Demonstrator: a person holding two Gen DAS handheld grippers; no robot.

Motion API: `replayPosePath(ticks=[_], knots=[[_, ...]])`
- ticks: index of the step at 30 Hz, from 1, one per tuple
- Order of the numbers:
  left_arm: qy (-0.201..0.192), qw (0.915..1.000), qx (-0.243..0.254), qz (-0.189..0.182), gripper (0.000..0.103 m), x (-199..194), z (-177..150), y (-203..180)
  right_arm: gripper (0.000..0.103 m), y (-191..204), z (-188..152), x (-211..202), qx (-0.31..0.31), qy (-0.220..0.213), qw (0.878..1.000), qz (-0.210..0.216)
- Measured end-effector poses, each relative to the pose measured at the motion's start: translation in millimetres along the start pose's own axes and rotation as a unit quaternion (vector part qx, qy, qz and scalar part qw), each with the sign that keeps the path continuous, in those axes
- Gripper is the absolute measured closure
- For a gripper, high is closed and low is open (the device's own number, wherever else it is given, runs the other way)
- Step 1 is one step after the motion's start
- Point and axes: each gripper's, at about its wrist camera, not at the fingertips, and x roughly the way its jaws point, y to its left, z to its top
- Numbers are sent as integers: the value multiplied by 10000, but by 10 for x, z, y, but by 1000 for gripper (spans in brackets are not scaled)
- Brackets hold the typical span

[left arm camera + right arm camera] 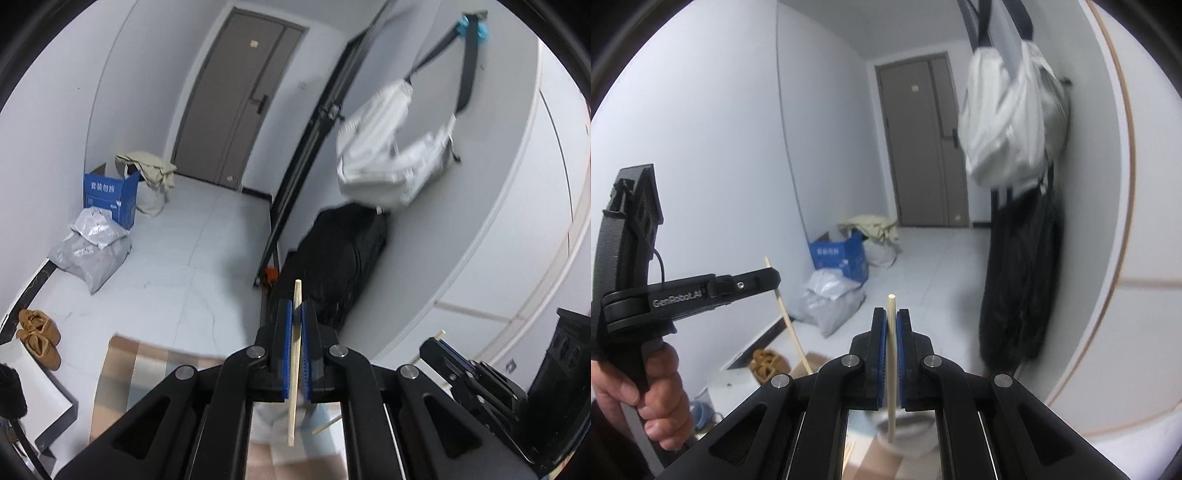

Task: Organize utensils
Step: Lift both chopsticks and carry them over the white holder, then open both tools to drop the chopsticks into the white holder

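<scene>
Left wrist view: pale glossy floor tiles [177, 258], grey door [236, 103]. Your left gripper [297, 314] clamped a thin wooden chopstick [295, 369]; your right gripper [892, 321] pinched another stick [892, 369].

Place: home entrance hall.
Door: grey entry door [236, 99] with handle, at the far end.
Floor: pale tiles [177, 258], brown shoes [38, 338] by the wall.
Wall: white bag [388, 158] hanging from a hook.
Clutter: blue cardboard box [109, 197], grey plastic sack [92, 251].
</scene>
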Motion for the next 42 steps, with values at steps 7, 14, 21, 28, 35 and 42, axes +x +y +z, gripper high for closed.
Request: replayPosePath(ticks=[7, 14, 21, 28, 35, 42], knots=[[-346, 9989, -224, 226, 102, 286, 179, 179, 99, 31, 387, 391, -559, -111, 9983, 138], [-294, 9981, -482, 258, 102, 547, 128, 426, 99, 137, 350, 838, -990, 69, 9944, 350], [-116, 9982, -535, 240, 102, 722, 11, 537, 99, 200, 103, 1155, -1237, 488, 9893, 599], [216, 9988, -413, 117, 102, 763, -71, 569, 99, 257, -107, 1310, -1265, 952, 9840, 816], [796, 9962, -326, -142, 101, 781, -149, 591, 92, 227, -226, 1378, -1022, 1215, 9834, 874], [914, 9956, -210, 19, 64, 590, -127, 601, 70, -12, -325, 1163, -407, 1120, 9918, 470]])
